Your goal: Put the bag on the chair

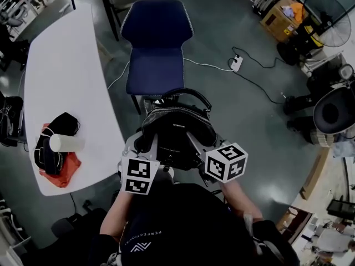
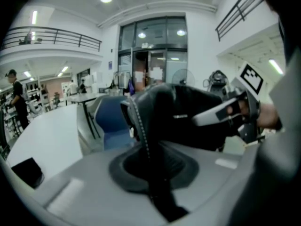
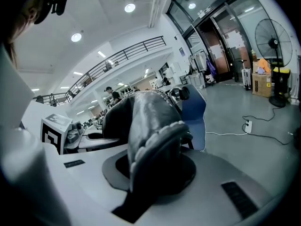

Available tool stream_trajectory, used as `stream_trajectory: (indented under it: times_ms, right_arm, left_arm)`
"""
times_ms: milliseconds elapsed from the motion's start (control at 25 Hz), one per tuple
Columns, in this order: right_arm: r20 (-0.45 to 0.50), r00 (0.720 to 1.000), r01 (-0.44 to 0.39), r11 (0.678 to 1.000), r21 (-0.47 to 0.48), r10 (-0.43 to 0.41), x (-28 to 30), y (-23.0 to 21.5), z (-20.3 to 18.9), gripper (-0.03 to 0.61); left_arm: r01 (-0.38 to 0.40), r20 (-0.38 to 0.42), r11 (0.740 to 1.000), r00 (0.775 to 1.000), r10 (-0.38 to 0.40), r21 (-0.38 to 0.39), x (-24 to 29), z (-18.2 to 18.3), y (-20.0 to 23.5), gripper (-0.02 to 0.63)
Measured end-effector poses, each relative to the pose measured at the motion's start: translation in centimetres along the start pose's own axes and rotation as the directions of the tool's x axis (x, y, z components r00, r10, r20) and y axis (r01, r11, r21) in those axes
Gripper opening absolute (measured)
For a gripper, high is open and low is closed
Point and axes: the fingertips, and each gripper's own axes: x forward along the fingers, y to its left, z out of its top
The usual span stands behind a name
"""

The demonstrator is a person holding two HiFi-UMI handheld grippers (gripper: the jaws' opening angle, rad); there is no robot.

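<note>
Smooth black leather-like bag [image 1: 177, 129], softly shiny, pale stitching along a seam. Matt dark blue cloth-like padding on the chair [image 1: 157, 43]. White, smooth, faintly glossy table [image 1: 66, 65]. Grey polished floor [image 1: 249, 104], reflects light in patches. Smooth matt pale grey plastic on the left gripper [image 2: 150, 173] and right gripper [image 3: 155, 173], matt black ring round each jaw slot. Crumpled matt orange cloth [image 1: 69, 170] on the table

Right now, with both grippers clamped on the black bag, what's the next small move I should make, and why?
Probably carry the bag forward until it is over the seat of the blue chair. The left gripper and right gripper both grip it, but it hangs short of the seat, over the floor.
</note>
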Motion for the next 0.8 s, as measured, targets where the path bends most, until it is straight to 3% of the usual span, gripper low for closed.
stream_trajectory:
  times_ms: [360,800]
  right_arm:
    - [-0.030,1.000,0.008,1.000,-0.008,-0.009,5.5,-1.8,3.0,0.054]
    - [-0.041,0.999,-0.031,0.999,-0.034,0.030,11.6,-4.2,7.1,0.054]
  left_arm:
    - [0.003,-0.013,1.000,1.000,-0.003,-0.023,3.8,1.1,4.8,0.040]
    - [-0.061,-0.020,0.998,0.998,0.061,-0.030,8.2,3.2,10.1,0.040]
